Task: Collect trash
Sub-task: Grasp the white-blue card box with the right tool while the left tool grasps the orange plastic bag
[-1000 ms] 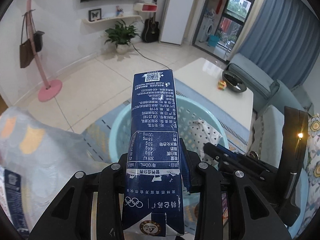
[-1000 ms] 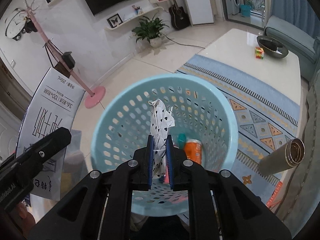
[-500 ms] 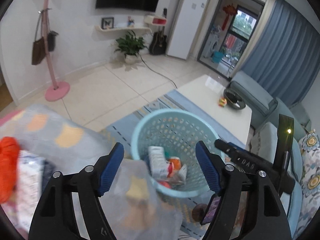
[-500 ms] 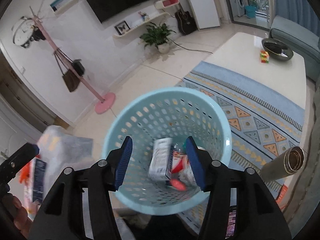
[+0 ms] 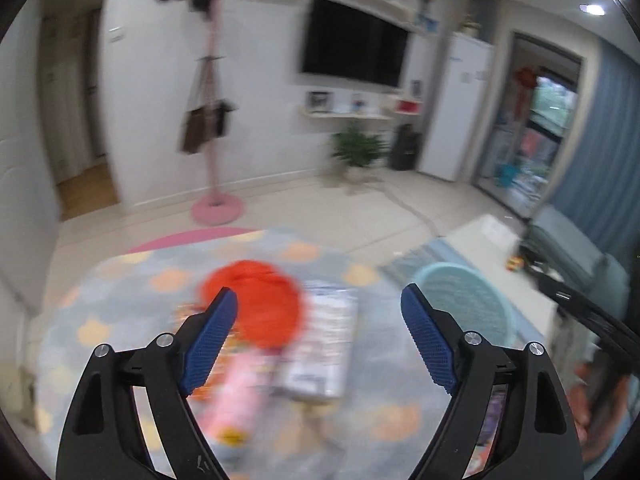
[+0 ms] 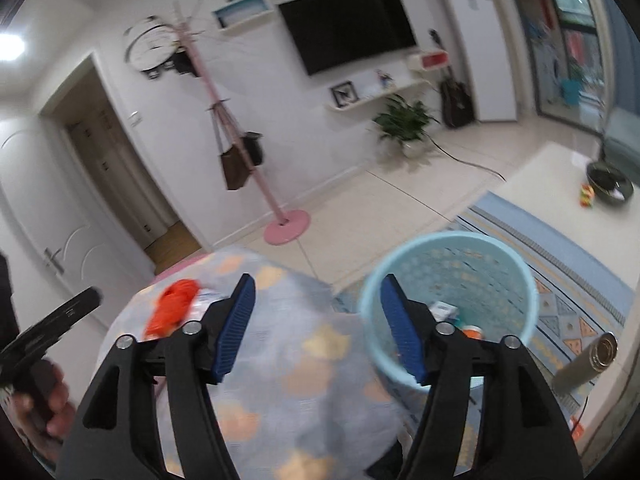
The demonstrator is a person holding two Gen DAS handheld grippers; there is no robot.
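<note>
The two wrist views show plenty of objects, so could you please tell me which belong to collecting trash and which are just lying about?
For the job:
- light blue basket, already holding some trash
- orange item, blurred
- clear wrapped packet
- pink item, blurred
- left gripper and right gripper, both open and empty

Just lying about:
- metal flask
- dark bowl
- potted plant
- coat stand

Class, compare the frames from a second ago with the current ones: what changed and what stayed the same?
Both grippers let go: the left gripper dropped its milk carton, the right gripper its spotted wrapper, into the basket. Both now stand open, swung toward the cloth-covered table. The basket stayed put.
</note>
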